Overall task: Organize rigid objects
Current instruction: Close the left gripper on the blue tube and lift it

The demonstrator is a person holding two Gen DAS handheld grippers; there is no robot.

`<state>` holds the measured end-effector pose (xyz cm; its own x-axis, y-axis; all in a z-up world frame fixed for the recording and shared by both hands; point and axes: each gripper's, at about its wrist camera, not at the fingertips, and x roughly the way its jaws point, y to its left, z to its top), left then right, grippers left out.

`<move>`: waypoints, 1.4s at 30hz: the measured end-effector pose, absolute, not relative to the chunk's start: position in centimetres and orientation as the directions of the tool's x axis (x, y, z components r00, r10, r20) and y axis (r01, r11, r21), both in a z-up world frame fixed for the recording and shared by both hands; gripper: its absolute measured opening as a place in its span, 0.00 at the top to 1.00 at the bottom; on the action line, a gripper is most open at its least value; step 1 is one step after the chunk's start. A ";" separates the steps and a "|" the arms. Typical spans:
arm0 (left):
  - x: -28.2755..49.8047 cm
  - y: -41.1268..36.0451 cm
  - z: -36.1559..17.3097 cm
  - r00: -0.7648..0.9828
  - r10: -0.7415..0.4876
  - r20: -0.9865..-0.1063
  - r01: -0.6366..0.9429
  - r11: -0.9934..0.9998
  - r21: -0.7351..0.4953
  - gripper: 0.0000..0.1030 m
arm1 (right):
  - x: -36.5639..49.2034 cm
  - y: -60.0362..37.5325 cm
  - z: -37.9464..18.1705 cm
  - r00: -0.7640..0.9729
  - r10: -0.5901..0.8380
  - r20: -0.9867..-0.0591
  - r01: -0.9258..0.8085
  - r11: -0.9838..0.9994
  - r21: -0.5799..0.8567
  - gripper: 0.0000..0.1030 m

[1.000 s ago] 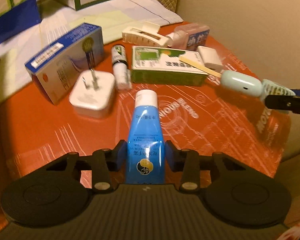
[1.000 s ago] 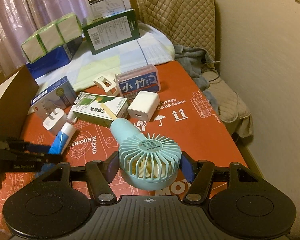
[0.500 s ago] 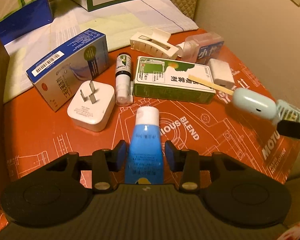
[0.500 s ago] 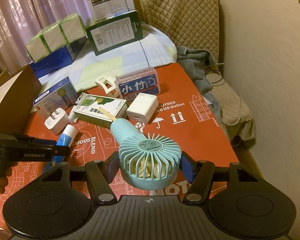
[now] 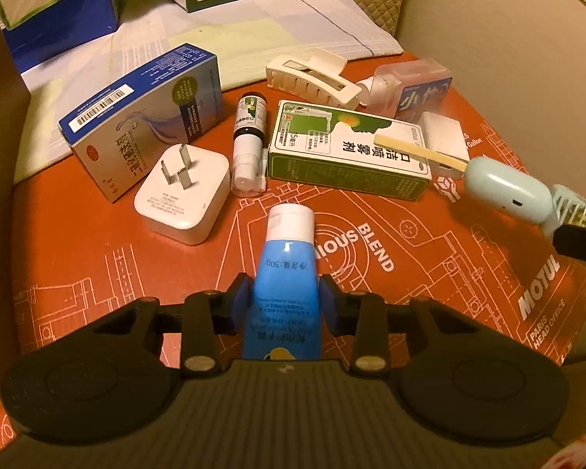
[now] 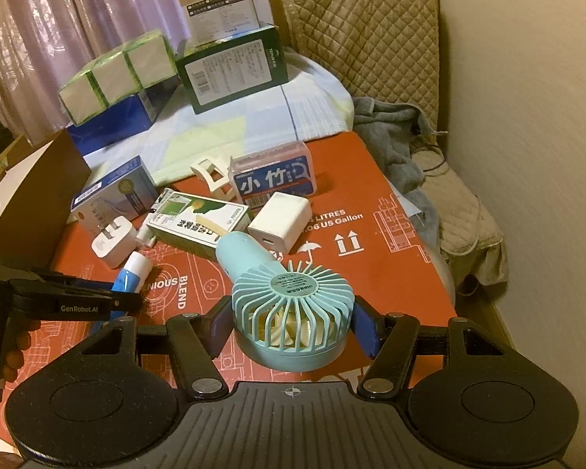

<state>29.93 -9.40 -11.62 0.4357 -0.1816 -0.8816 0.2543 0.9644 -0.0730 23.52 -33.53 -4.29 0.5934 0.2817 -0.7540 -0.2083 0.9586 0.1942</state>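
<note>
We are gripping a blue tube (image 5: 286, 289) with a white cap in our left claw (image 5: 285, 305); its jaws have just been closing in, and the blue pads are now pressing on the tube's sides, cap pointing away from us. The tube is hanging just above the orange printed surface (image 5: 429, 273), near a white plug adapter (image 5: 183, 199) lying prongs up. In our right claw (image 6: 291, 322) we are holding a pale teal handheld fan (image 6: 289, 305) by its round grille, the pads bearing on both sides and the handle pointing away toward the clutter. Beyond the tube, a small spray bottle (image 5: 248, 144) is lying between a blue and white box (image 5: 144, 117) and a green and white carton (image 5: 347, 152), with a flat wooden stick (image 5: 418, 150) resting on the carton. Farther back are lying a cream hair clip (image 5: 312, 78), a clear box with a blue label (image 6: 271, 178) and a white charger cube (image 6: 279, 221).
</note>
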 end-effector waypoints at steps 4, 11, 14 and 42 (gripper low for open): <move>29.2 -9.3 -11.2 0.451 -0.177 -0.875 0.235 0.969 -0.075 0.68 | 23.8 -33.7 -4.2 0.592 0.298 -0.749 -0.225 0.953 0.201 0.42; 27.7 -8.9 -9.8 0.485 -0.158 -0.860 0.190 0.979 -0.073 0.69 | 24.5 -33.6 -3.9 0.583 0.335 -0.740 -0.273 0.939 0.211 0.42; 27.1 -8.7 -9.7 0.481 -0.158 -0.862 0.178 0.981 -0.080 0.69 | 24.7 -33.4 -3.9 0.574 0.354 -0.738 -0.299 0.930 0.213 0.42; 23.5 -7.8 -6.2 0.613 -0.040 -0.789 0.026 0.999 -0.031 0.71 | 25.1 -32.7 -3.2 0.527 0.464 -0.712 -0.448 0.864 0.231 0.42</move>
<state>23.53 -7.75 -6.21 0.6127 -0.0402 -0.7893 0.0258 0.9992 -0.0309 25.11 -32.69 -3.20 0.5265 0.4638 -0.7125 -0.4480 0.8636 0.2311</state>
